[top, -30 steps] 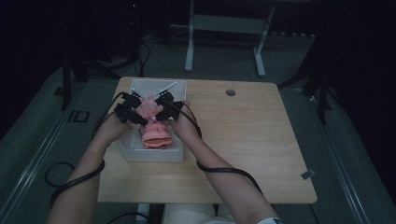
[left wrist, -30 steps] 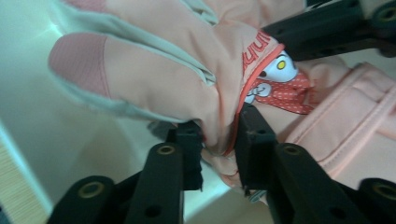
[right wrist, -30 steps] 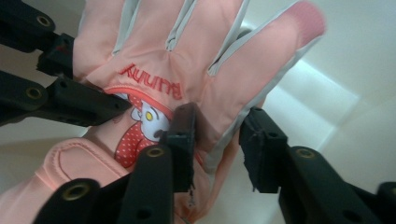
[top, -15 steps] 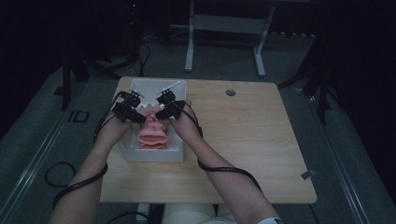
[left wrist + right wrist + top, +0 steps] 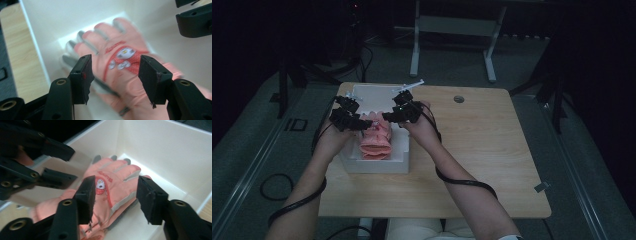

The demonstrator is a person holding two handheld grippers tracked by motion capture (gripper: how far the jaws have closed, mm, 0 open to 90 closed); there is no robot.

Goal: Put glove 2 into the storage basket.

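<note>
Both grippers, left [image 5: 362,123] and right [image 5: 388,117], have just been opening; jaws half-open, empty. The pink fabric glove [image 5: 376,141] lies in the white foam box [image 5: 377,164] beneath them. Risk: lifting jaws may snag the fabric.

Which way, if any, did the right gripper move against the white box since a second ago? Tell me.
Yes. The right gripper has drawn back from over the pink glove toward the right wall of the white box, jaws just opening, nothing between them.

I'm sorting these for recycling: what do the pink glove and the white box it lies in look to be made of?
Pink glove: soft woven fabric, matte, with grey panels, a fleecy cuff and a printed badge; likely synthetic.
White box: thick, plain matte walls with a faint grain, so probably foam, though coated board is possible.
</note>
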